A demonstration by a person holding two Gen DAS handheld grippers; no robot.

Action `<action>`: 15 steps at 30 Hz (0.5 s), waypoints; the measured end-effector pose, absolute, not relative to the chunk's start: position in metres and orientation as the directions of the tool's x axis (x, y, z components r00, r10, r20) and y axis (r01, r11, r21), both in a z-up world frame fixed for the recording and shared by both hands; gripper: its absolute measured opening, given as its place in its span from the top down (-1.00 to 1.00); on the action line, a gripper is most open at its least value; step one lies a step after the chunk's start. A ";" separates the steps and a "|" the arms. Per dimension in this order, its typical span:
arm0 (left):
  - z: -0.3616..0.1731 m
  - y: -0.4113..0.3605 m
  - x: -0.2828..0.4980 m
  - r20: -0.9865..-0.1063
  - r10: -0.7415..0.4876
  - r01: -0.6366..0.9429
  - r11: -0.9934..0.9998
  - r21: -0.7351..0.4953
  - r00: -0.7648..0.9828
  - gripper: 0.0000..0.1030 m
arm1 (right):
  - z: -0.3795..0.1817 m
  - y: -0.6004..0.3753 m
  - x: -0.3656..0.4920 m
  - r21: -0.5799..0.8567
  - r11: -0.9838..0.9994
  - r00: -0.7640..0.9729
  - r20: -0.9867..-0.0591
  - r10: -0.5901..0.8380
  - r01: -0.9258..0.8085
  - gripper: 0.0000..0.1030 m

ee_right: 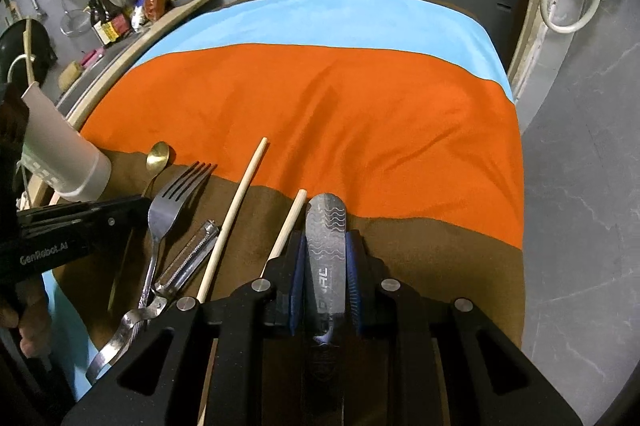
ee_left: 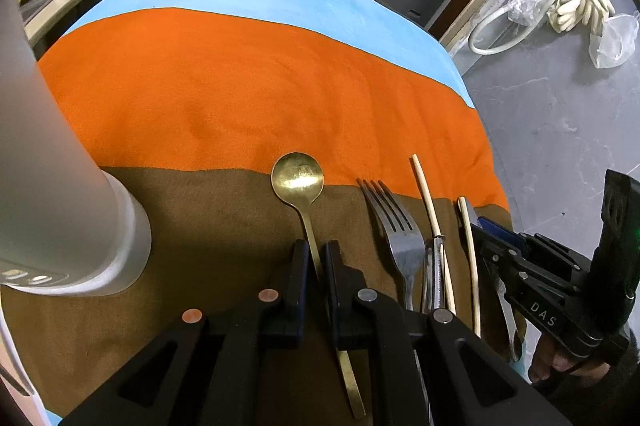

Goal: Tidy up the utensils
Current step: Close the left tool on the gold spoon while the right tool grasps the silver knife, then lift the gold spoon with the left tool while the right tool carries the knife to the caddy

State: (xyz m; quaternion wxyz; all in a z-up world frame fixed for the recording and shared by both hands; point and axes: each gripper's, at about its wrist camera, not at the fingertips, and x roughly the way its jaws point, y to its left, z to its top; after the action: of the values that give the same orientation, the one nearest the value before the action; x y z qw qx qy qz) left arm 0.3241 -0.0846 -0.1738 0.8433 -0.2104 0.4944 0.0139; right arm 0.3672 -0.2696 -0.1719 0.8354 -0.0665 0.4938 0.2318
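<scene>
A worktop (ee_left: 240,86) covered by a cloth in bands of pale blue, orange and olive brown fills both views; its near edge is cut off by the black claw frames.

At the worktop's left stands a tall pale grey utensil holder (ee_left: 60,186), its top out of frame in the left wrist view and partly hidden behind the left claw in the right wrist view.

The left claw (ee_left: 316,258) has its fingers pressed together on the thin handle of a brass spoon (ee_left: 298,178). The spoon lies on the brown band with its bowl at the orange edge; its handle middle is hidden by the fingers.

The right claw (ee_right: 326,258) pinches a flat grey metal utensil with a wave pattern (ee_right: 326,222) between blue pads. Its lower part runs under the claw, so what kind of utensil it is cannot be told.

Between the two claws lie a steel fork (ee_left: 394,226), a metal peeler (ee_right: 188,258) and two pale wooden chopsticks (ee_right: 236,210), side by side, all pointing away. The fork handle and peeler overlap near the frame, and their ends are cut off.

A person's hand (ee_left: 560,366) grips the right claw's handle, mostly hidden.
</scene>
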 end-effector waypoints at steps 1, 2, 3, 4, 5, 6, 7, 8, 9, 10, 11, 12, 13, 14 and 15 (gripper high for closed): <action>-0.174 -0.084 0.323 -0.839 -0.185 -0.231 0.911 -0.341 0.512 0.84 | -0.171 -0.269 0.367 0.118 0.886 0.403 -0.858 0.319 -0.448 0.66; -0.173 -0.084 0.323 -0.838 -0.187 -0.230 0.910 -0.344 0.513 0.86 | -0.171 -0.270 0.368 0.119 0.887 0.402 -0.859 0.317 -0.445 0.66; -0.174 -0.083 0.322 -0.836 -0.190 -0.231 0.908 -0.349 0.515 0.86 | -0.170 -0.270 0.368 0.122 0.889 0.403 -0.859 0.317 -0.441 0.66; -0.173 -0.083 0.321 -0.833 -0.194 -0.231 0.906 -0.355 0.519 0.87 | -0.170 -0.272 0.368 0.125 0.891 0.405 -0.857 0.318 -0.437 0.67; -0.173 -0.083 0.320 -0.829 -0.201 -0.228 0.904 -0.363 0.522 0.90 | -0.169 -0.274 0.366 0.131 0.894 0.410 -0.853 0.322 -0.429 0.67; -0.173 -0.082 0.317 -0.824 -0.209 -0.223 0.902 -0.371 0.526 0.92 | -0.166 -0.277 0.363 0.141 0.897 0.419 -0.846 0.329 -0.418 0.67; -0.171 -0.084 0.315 -0.819 -0.213 -0.214 0.903 -0.373 0.532 0.93 | -0.165 -0.280 0.361 0.149 0.899 0.428 -0.839 0.335 -0.412 0.67; -0.170 -0.085 0.312 -0.815 -0.212 -0.203 0.906 -0.370 0.539 0.93 | -0.161 -0.286 0.355 0.167 0.901 0.447 -0.823 0.351 -0.400 0.67; -0.168 -0.087 0.309 -0.810 -0.214 -0.192 0.909 -0.370 0.546 0.93 | -0.160 -0.289 0.352 0.178 0.902 0.458 -0.813 0.360 -0.393 0.67; -0.167 -0.088 0.307 -0.804 -0.221 -0.183 0.909 -0.375 0.552 0.93 | -0.157 -0.295 0.346 0.191 0.904 0.473 -0.800 0.369 -0.383 0.67; -0.166 -0.089 0.304 -0.799 -0.228 -0.173 0.909 -0.380 0.557 0.93 | -0.155 -0.300 0.341 0.204 0.905 0.488 -0.786 0.379 -0.374 0.67; -0.164 -0.091 0.301 -0.793 -0.234 -0.162 0.909 -0.383 0.563 0.93 | -0.151 -0.306 0.333 0.227 0.904 0.511 -0.763 0.396 -0.362 0.67; -0.162 -0.092 0.298 -0.787 -0.238 -0.154 0.909 -0.386 0.569 0.93 | -0.149 -0.310 0.328 0.246 0.903 0.528 -0.744 0.409 -0.353 0.67; -0.160 -0.092 0.297 -0.781 -0.244 -0.148 0.908 -0.392 0.575 0.93 | -0.147 -0.313 0.323 0.260 0.903 0.544 -0.728 0.417 -0.343 0.67; -0.158 -0.092 0.294 -0.770 -0.254 -0.138 0.905 -0.403 0.585 0.93 | -0.145 -0.318 0.319 0.271 0.903 0.560 -0.713 0.422 -0.335 0.67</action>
State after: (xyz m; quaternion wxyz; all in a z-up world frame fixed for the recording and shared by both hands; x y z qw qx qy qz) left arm 0.2939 -0.0923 -0.1575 0.8638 -0.2158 0.4541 -0.0336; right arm 0.3193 -0.3177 -0.1448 0.8815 0.0522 0.4173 0.2145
